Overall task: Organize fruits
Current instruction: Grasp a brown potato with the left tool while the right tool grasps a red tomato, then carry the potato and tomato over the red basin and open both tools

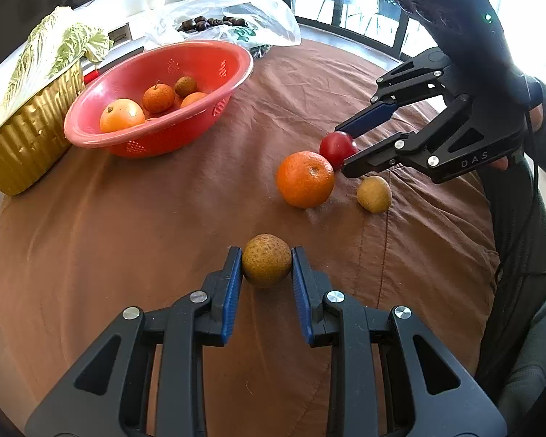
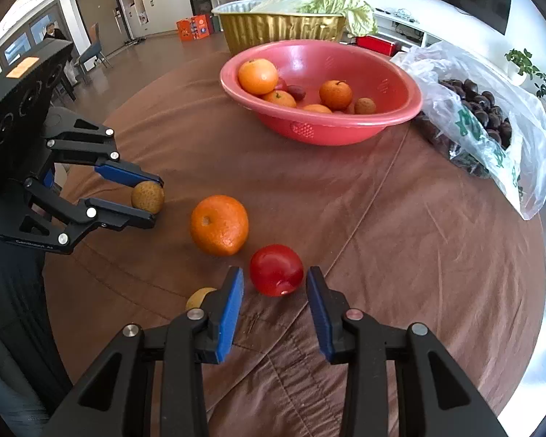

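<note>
Left gripper (image 1: 266, 260): clamped on a brown longan (image 1: 266, 260), lifted for the red basket (image 1: 200, 54) beyond. Right gripper (image 2: 275, 280): jaws apart, straddling a red fruit (image 2: 276, 269) before pinching. Orange (image 2: 219, 225) lies just ahead-left, apparently awaiting collection.

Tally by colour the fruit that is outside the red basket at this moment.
Orange: 1, the orange fruit
Red: 1, the red fruit
Brown: 2, the held brown fruit in the left tongs and the loose brown fruit
Total: 4
</note>
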Motion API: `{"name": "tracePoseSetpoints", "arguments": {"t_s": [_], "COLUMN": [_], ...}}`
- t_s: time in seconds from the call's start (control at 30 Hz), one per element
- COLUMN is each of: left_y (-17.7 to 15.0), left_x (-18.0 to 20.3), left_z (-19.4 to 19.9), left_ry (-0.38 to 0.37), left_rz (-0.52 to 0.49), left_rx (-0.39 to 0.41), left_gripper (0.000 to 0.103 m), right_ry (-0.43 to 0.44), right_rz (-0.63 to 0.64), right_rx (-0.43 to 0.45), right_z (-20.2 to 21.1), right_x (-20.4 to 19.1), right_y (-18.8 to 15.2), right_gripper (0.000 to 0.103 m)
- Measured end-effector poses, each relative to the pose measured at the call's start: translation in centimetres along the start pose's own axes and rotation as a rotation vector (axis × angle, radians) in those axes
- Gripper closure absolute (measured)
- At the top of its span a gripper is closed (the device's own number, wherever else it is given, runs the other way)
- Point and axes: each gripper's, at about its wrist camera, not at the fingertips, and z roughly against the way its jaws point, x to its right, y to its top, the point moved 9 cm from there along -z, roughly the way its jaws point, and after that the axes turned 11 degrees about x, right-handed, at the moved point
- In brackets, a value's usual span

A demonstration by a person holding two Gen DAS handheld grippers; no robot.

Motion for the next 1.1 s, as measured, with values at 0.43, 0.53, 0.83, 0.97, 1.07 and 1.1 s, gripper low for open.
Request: {"name": "tracePoseSetpoints", "arguments": {"t_s": [0.43,0.53,0.83,0.97,1.07,1.1], "left_y": [0.9,1.8,6.1,8.7,10.5,10.9], "left_x": [-0.8,-1.7,-5.4,-7.8,-9.7,-10.2], "left_z": [0.4,1.1,2.4,1.6,0.6,0.3], "left_ry": [0.009,0.023,0.092,0.123,0.133,0.134], "left_rz": [0.01,0.007,-0.041,-0.051,-0.038,-0.035], "left_rx": [0.019,0.033,0.063,0.06,0.059,0.055], "left_gripper": [0.078,0.078,0.078,0.078,0.078,0.078], "right_ry": [0.017,0.005,-0.044,-0.069,-0.081,-0.082], "right_rz": [-0.019,-0.025,-0.023,-0.003,0.016,0.017], "right_rx": [0.014,0.033,0.097,0.129,0.142,0.139], "right_z": [0.3,1.2,3.5,3.7,3.1,2.7], "right_x": [0.8,1.7,4.0,5.0,5.6,5.9], "right_y": [0.4,0.8,4.1,7.5,10.2,10.9], "right_gripper": [0.071,0.071,0.071,0.071,0.071,0.071]}}
